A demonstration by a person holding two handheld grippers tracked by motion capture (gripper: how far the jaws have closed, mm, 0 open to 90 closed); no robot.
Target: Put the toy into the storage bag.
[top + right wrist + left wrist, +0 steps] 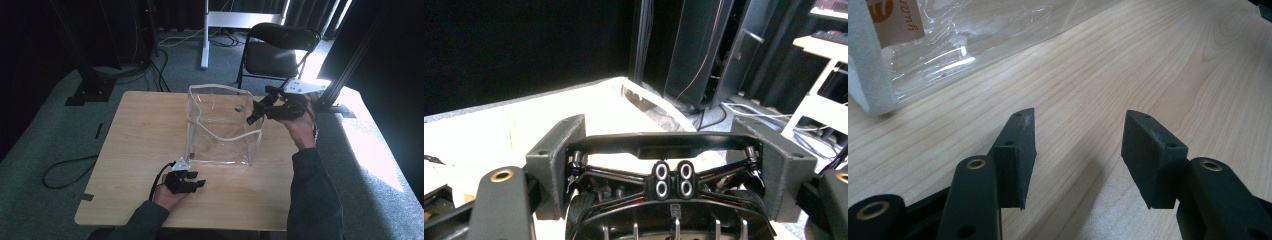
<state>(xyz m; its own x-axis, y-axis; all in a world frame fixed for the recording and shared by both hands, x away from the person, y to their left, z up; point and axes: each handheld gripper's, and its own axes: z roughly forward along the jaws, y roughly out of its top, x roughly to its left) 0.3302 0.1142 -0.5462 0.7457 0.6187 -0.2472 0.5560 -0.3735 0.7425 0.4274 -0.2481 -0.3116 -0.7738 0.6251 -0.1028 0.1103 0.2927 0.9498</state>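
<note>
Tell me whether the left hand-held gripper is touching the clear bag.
Apart. In the left gripper view, bare wood lies between the left hand-held gripper and the clear bag.

High view looking down on wooden table point(140, 150), left gripper view skimming it close, right gripper view facing outward

A black folding chair point(280, 50) stands beyond the wooden table point(140, 145), cables point(65, 170) on the carpet.
</note>
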